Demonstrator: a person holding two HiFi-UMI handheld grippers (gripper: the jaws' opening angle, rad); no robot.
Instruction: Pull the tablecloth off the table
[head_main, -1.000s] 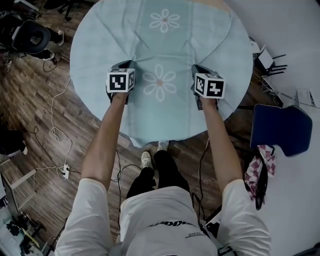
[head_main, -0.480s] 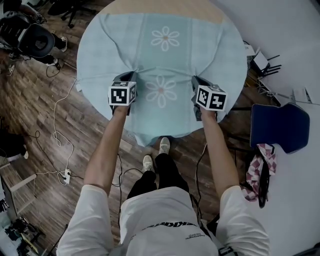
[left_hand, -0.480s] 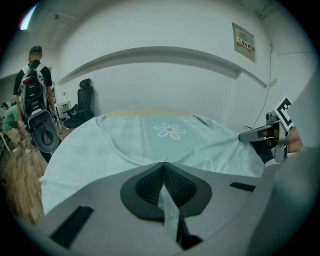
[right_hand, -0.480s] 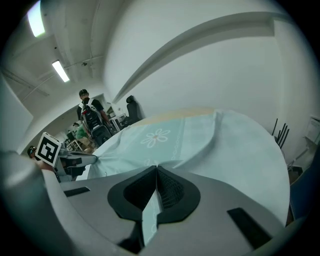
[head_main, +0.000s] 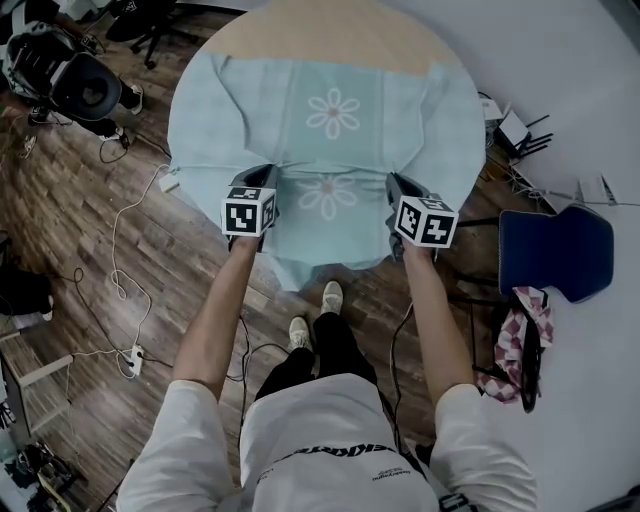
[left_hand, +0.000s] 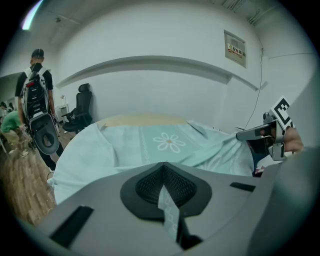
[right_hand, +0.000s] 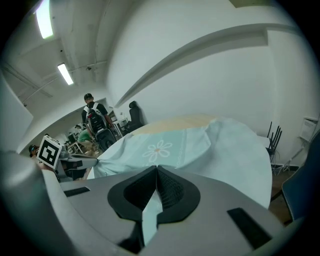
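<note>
while the tablecloth (head_main: 330, 130) covers the near part of the round counter (head_main: 320, 35) and leaves its far rim bare, the left hand-held gripper (left_hand: 162, 186) and the right hand-held gripper (right_hand: 152, 194) each pinch a fold of it near the front edge.

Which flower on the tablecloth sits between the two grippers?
The nearer flower, lying between the left gripper and the right gripper. The other flower is farther away, close to the bare wooden tabletop.

Near part of table (head_main: 330, 35) under tablecloth (head_main: 250, 120)
</note>
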